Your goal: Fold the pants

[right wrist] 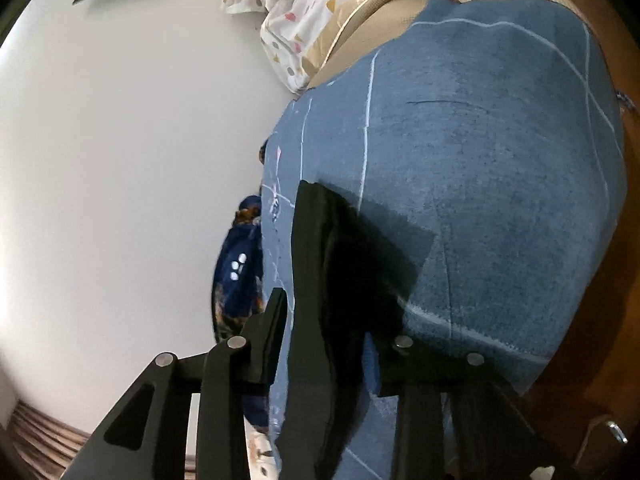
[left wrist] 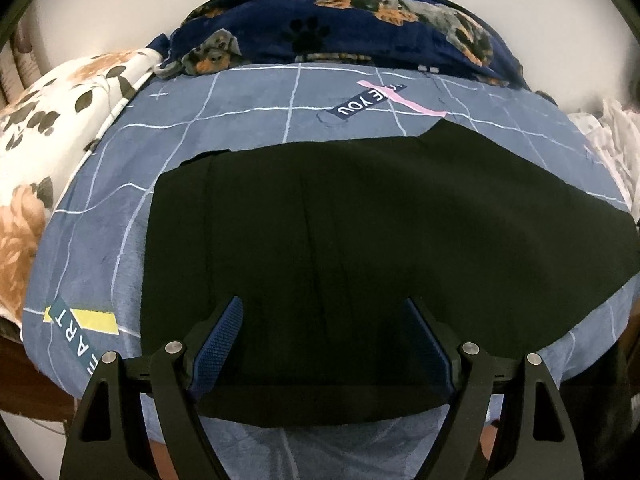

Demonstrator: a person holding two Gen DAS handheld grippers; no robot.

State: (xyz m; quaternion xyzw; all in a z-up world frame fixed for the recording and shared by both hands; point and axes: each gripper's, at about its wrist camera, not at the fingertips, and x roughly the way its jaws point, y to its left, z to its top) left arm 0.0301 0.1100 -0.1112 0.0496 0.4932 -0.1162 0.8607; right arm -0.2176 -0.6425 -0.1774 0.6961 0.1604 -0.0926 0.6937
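on the bed (left wrist: 120, 208), pants (left wrist: 360, 220) (lengthwise rightward)

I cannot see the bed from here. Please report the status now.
Left tool open over black pants. Right tool holds a lifted pants edge. Pants lie on blue bedsheet. Nothing in the way.

One pair of black pants (left wrist: 360, 220), one blue bedsheet (left wrist: 248, 100), two blankets.

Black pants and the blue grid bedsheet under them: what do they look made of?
The black pants look like a thin, matte woven fabric: they lie flat with crisp pressed creases and no sheen, though the exact fibre is unclear. The blue grid-patterned bedsheet looks like soft brushed cloth, its surface faintly mottled and napped.
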